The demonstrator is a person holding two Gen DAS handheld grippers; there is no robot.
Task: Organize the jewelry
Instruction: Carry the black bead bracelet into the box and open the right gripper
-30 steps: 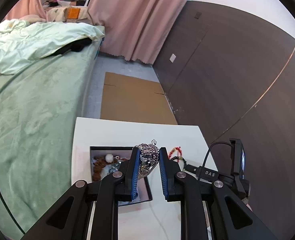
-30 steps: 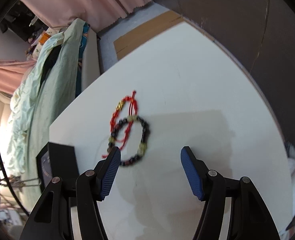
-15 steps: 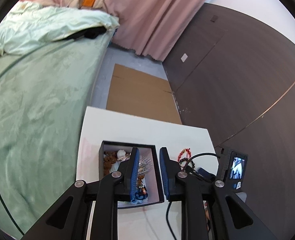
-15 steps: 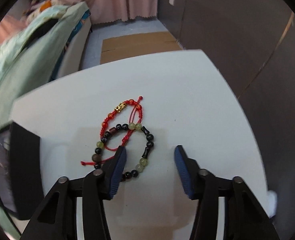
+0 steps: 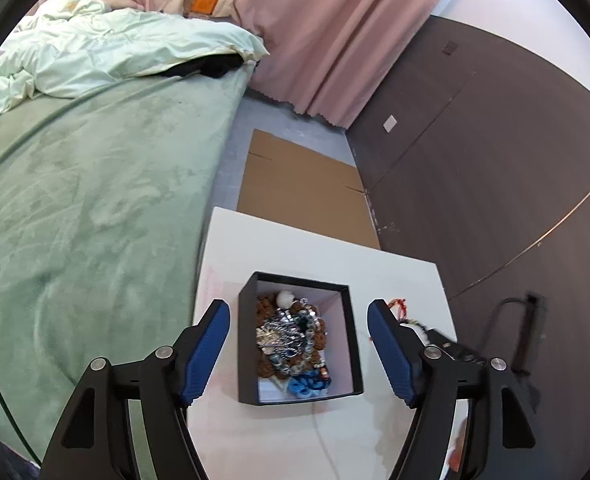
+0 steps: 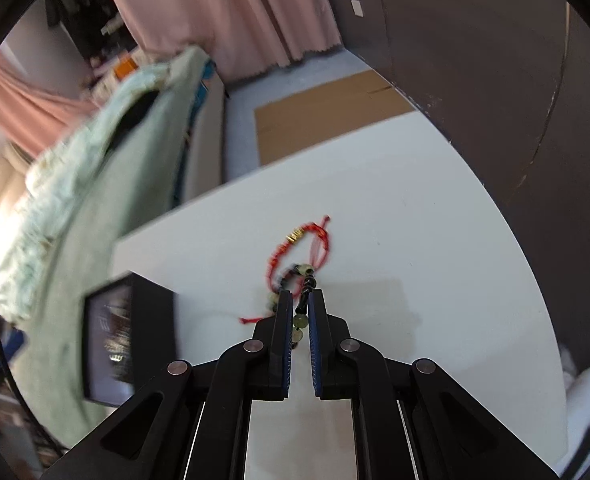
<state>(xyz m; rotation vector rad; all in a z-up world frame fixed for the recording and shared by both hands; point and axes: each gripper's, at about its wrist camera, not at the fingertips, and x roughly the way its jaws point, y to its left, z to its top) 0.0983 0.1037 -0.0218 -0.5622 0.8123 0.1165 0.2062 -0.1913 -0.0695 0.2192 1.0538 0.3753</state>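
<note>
Jewelry sits in two places: a heap inside one black box [image 5: 355, 344] with a pale lining, and two bracelets out on the white table [image 6: 415, 220]. The heap [image 5: 291, 340] is tangled, so its pieces cannot be counted; brown ridged beads, a white bead, a silvery chain cluster, clear grey beads and a blue knotted piece lie on top of one another, filling the middle and near part of the box. Of the two bracelets on the table, one is a red woven cord bracelet [image 6: 319, 240] with a small gold charm, lying flat, and the other is a beaded bracelet [image 6: 303, 276] of black and pale green beads, partly overlapping the red cord. The right gripper [image 6: 299, 300] is closing, its two blue pads pinching the near side of the beaded bracelet, with green and black beads showing between them. The left gripper [image 5: 298, 344] hovers over the box with its jaws opening wide, one blue pad on each side of the box and nothing between them. One flattened sheet of cardboard [image 5: 303, 192] lies on the floor beyond the table, beside one bed [image 5: 75, 200] with a green cover.
</note>
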